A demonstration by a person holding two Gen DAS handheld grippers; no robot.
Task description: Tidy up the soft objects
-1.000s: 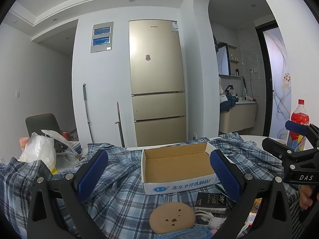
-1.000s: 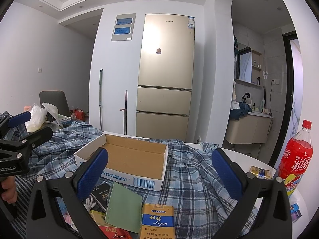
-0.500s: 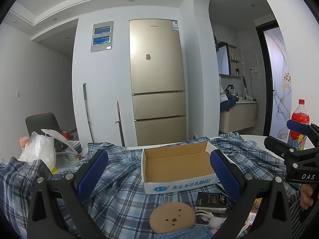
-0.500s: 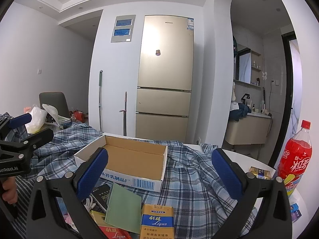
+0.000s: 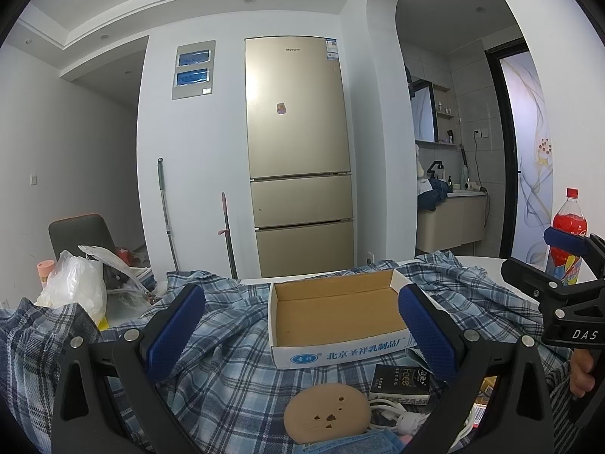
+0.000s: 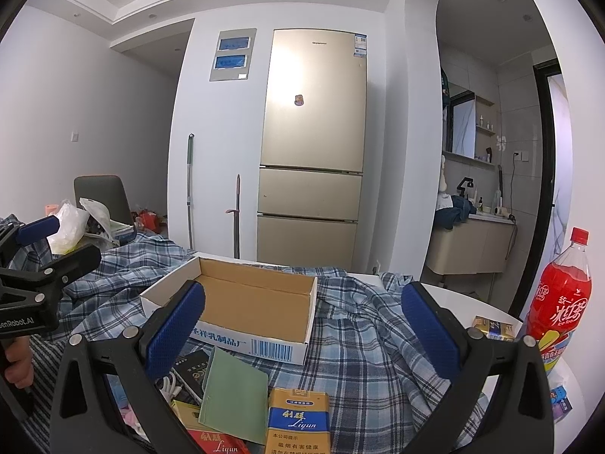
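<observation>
Your table [image 6: 465,295] is almost wholly covered by a blue plaid shirt [image 5: 234,370], spread loose and rumpled from the left edge across to the right, with folds bunched up behind the box. That shirt is the soft thing nearest both your tools, and neither tool touches it.

On top of the shirt sits an open cardboard box [image 5: 336,314], white outside and brown inside, with nothing in it. Its long axis runs left to right across your left wrist view; in your right wrist view it sits turned, with its barcode corner pointing toward you.

Your left gripper [image 5: 302,333] hangs above the shirt with its blue pads spread wide, framing the box and holding nothing. Your right gripper [image 6: 304,331] is likewise spread wide and bare, its left pad in front of the box's near wall.

At the right edge of the table stands a red drink bottle [image 6: 559,299], upright.

Nearer you lie the smaller things: a green card [image 6: 234,397] lying flat, a yellow cigarette pack [image 6: 298,422] with its long axis pointing away from you, a black box [image 5: 401,378] beside a white cable [image 5: 401,414], and a round tan pad [image 5: 327,414] with small cut-out holes.
</observation>
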